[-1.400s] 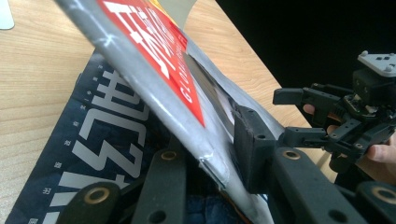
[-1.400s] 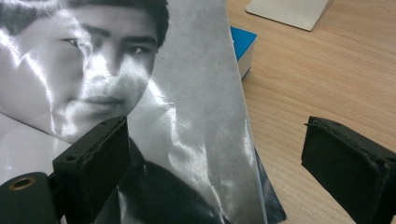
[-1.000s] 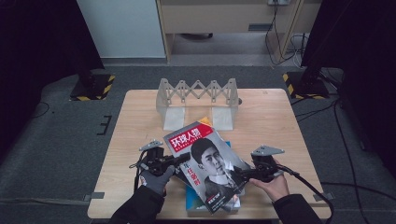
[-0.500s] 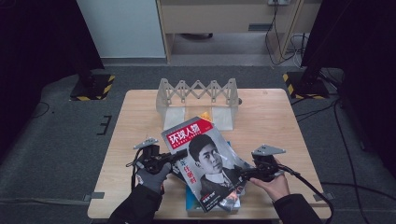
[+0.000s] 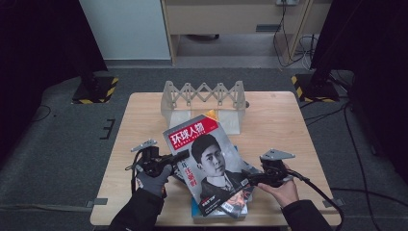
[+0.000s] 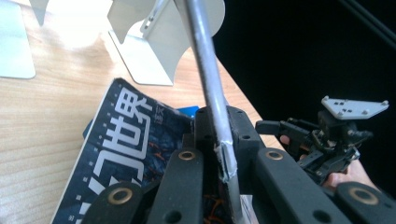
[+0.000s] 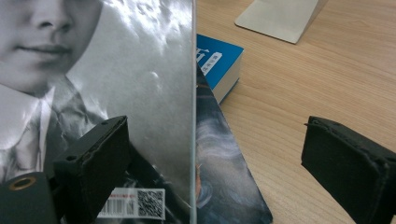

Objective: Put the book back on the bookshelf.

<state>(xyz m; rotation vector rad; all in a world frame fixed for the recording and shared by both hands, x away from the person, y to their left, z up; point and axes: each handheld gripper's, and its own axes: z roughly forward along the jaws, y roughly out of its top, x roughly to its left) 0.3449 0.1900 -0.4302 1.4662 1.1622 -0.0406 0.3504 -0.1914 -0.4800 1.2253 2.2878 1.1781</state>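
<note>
A magazine [image 5: 207, 159] with a red title and a man's portrait on its cover is tilted up over a stack of books at the table's front. My left gripper [image 5: 185, 155] is shut on its left edge, and its jaws have just been closing on it. In the left gripper view the magazine [image 6: 205, 70] runs edge-on between the pinched jaws of the left gripper [image 6: 220, 116]. My right gripper [image 5: 245, 175] stands open at the lower right edge. In the right gripper view the cover [image 7: 140, 70] lies between the wide-apart jaws of the right gripper [image 7: 217, 140], untouched by the pads.
Under the magazine lie a dark blue magazine [image 6: 121, 154] and a blue book [image 7: 219, 60]. A grey folding book rack [image 5: 204, 98] stands at the back of the wooden table [image 5: 284, 125]. Dark floor and cables surround the table.
The left gripper has shifted slightly away from the person with the magazine's left edge, and the magazine stands a little more raised. The right hand has kept still.
</note>
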